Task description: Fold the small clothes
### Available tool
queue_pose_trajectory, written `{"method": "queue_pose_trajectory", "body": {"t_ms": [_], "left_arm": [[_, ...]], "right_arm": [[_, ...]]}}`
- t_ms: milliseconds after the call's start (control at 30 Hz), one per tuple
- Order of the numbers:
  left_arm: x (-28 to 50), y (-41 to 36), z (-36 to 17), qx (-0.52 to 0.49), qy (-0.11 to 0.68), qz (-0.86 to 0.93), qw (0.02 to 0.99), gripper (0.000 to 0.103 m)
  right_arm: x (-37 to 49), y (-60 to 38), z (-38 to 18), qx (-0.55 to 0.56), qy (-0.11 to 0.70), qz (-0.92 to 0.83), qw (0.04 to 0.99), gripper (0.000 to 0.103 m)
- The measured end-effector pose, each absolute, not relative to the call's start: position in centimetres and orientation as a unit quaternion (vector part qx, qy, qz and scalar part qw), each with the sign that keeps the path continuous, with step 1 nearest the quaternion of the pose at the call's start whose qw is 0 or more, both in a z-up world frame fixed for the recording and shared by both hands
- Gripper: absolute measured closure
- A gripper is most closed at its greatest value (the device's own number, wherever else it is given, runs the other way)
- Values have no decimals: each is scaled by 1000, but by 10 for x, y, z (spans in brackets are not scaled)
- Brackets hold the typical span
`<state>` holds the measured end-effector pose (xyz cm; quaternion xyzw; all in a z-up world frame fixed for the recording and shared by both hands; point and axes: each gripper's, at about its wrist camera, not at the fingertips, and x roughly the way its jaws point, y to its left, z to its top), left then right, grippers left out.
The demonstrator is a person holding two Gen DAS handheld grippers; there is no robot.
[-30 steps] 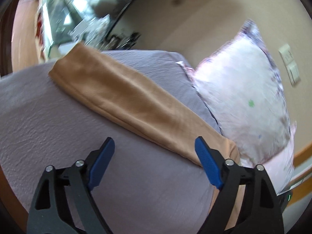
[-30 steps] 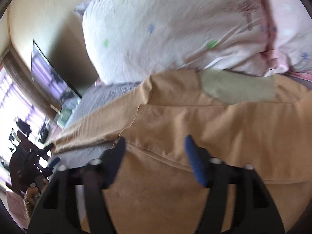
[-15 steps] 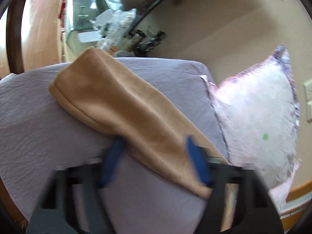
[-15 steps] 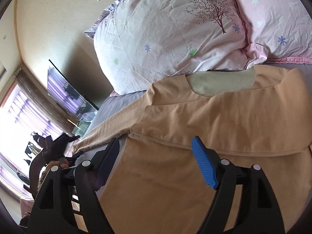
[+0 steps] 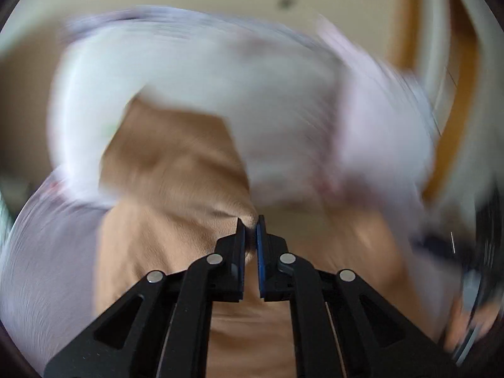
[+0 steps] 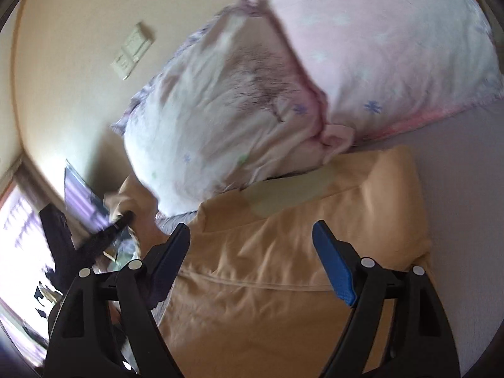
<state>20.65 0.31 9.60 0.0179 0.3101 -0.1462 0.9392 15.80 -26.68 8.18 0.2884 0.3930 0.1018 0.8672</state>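
Note:
A tan long-sleeved garment (image 6: 283, 252) lies on the grey bed sheet (image 6: 466, 189), its collar end with an olive neck patch (image 6: 283, 193) against the pillows. My right gripper (image 6: 252, 245) is open and empty, hovering over the garment's body. In the blurred left wrist view, my left gripper (image 5: 251, 226) is shut on a pinch of the tan sleeve (image 5: 176, 189), held lifted over the garment. The left gripper (image 6: 107, 230) also shows at the left of the right wrist view, holding the sleeve end up.
Two pale pink patterned pillows (image 6: 252, 94) lean at the head of the bed against a beige wall with a switch plate (image 6: 132, 50). A TV screen (image 6: 82, 198) and a bright window lie to the left. Wooden trim (image 5: 453, 119) is at the right.
My left gripper has closed on the sleeve and swung it up and over toward the garment's body and the pillows. My right gripper stayed open and shifted slightly over the garment.

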Motion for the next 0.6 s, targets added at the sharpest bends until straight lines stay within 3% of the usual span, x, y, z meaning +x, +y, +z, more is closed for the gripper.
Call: {"method": "queue_pose_trajectory", "body": {"t_ms": [67,133,200,267,300,567,600], "left_arm": [[198,-67,57,142,356,-190,904,92],[176,-100,31,227,360,-201,882,89],[148,-104,21,269,344,-196,878,79],[129,-83,25,262,340,-187,884,58],[126,-68,29,252,343,-180,887,55],[110,23,19,192,402,-83,891,49],[111,30,16,185,408,-78,891,49]], "right_arm": [[163,-280,64,312,417,83,850,22],[166,-292,48,327,442,71,833,38],[169,-298,37,329,461,61,822,44],[175,-300,28,317,482,42,816,51],[176,-299,25,311,488,37,814,54],[167,-272,14,186,528,4,829,67],[166,-269,14,170,530,-4,831,74]]}}
